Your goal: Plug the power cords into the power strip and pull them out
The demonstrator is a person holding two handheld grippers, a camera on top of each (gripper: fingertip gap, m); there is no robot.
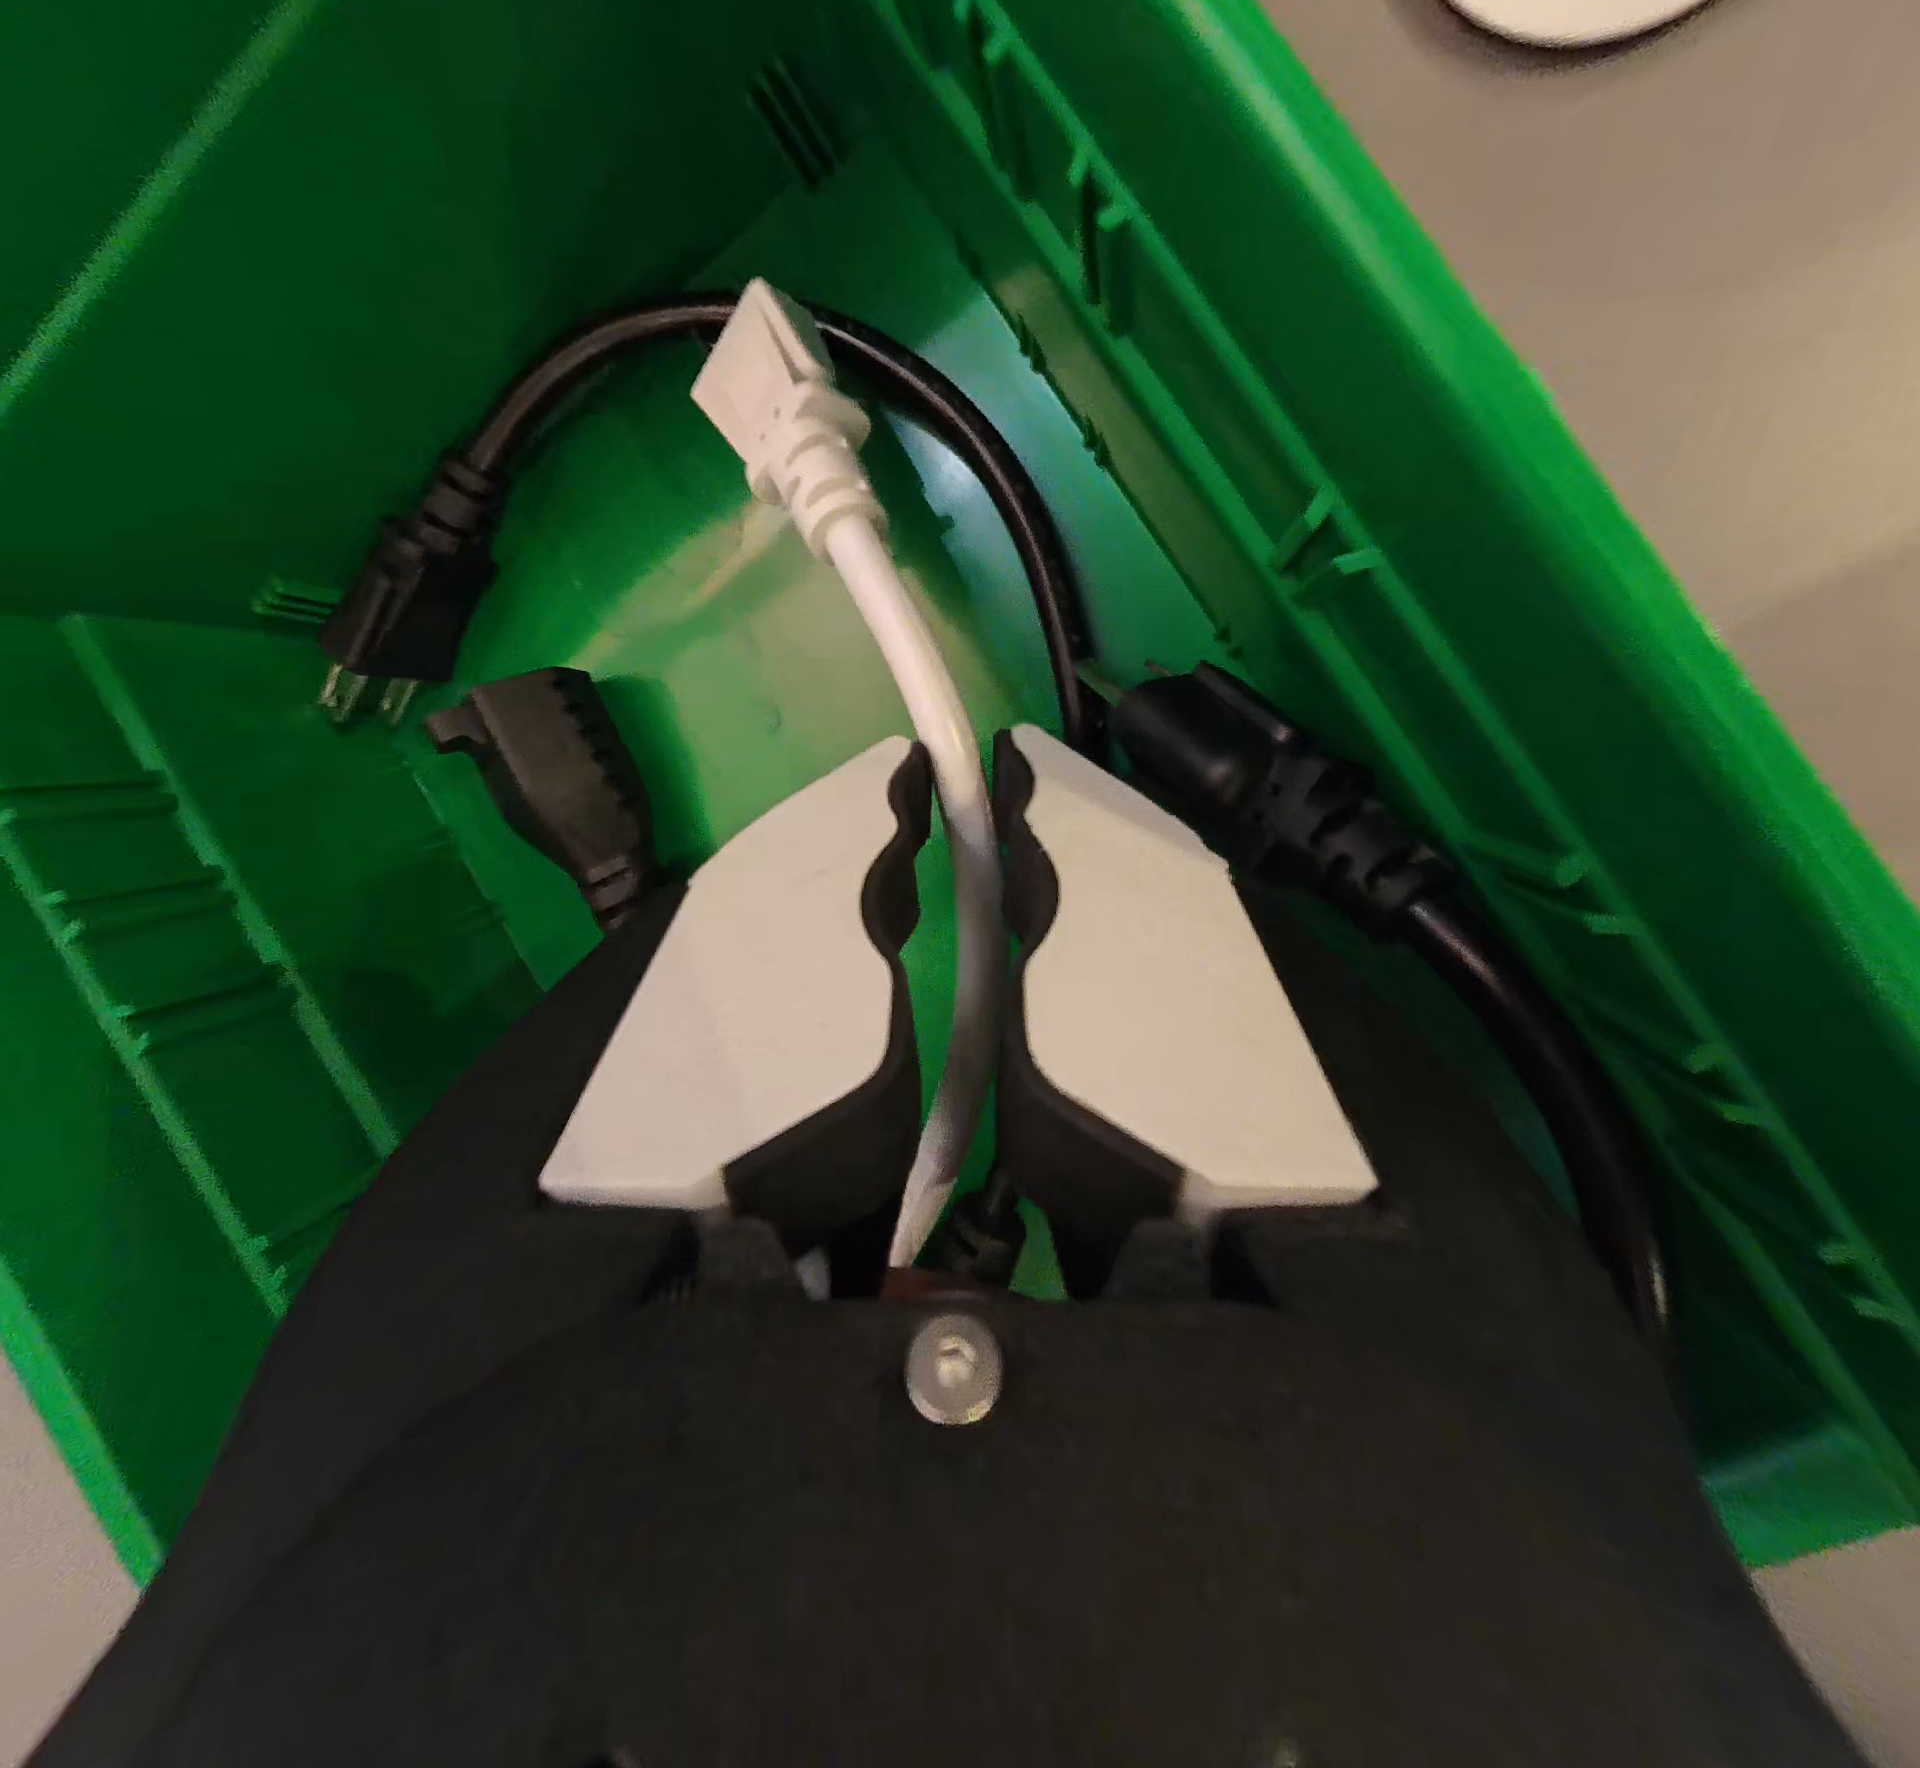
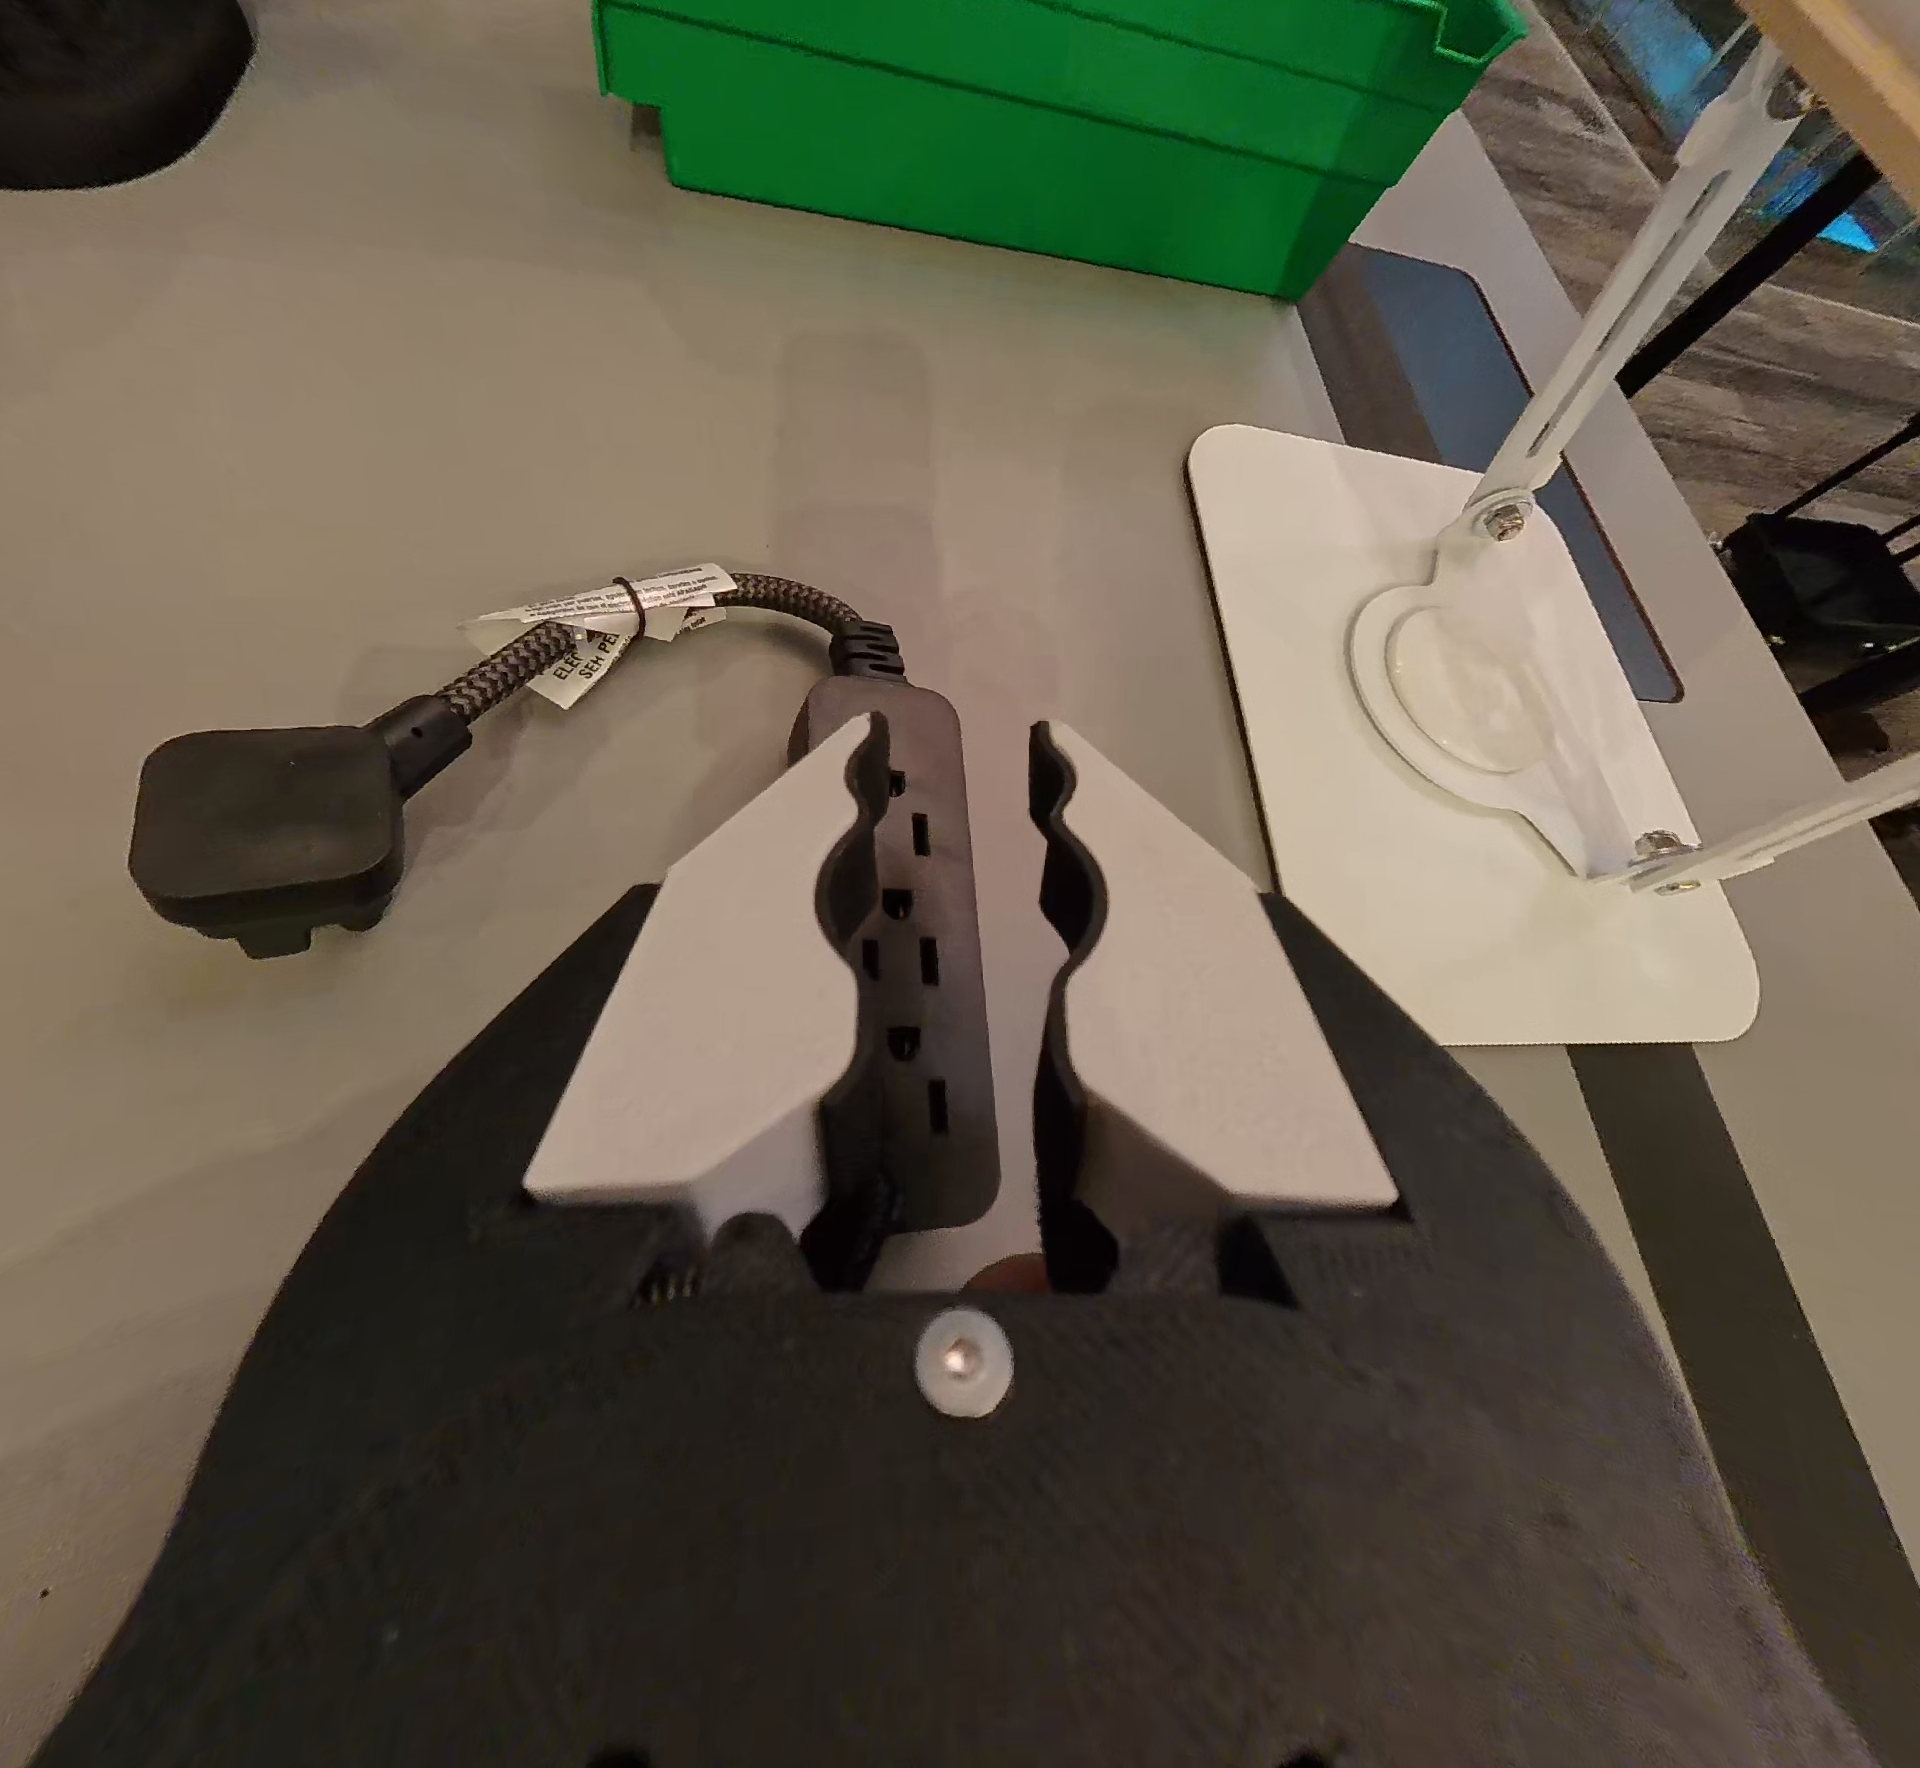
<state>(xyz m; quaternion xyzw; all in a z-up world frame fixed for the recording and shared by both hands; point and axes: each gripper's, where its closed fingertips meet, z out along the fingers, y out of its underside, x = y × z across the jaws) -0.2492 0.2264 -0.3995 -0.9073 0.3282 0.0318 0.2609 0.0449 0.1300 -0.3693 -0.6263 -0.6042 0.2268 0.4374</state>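
Left tool (image 1: 961, 762) reached into green bin (image 1: 312, 160), its fingers pinched narrow on a white cord (image 1: 914, 669) running between them; the cord's white connector (image 1: 774, 399) stood beyond the tips. Black cords (image 1: 436, 565) lay curled on the bin floor behind. Right tool (image 2: 951, 742) hovered over grey bench (image 2: 416, 419), jaws part-open, gripping nothing. Black power strip (image 2: 925, 939) lay below between the fingers, nearer the left one; its flat plug (image 2: 260, 814) lay to the left.

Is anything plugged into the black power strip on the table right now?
No. The power strip lies with its visible sockets empty, under the right claw, which is open.
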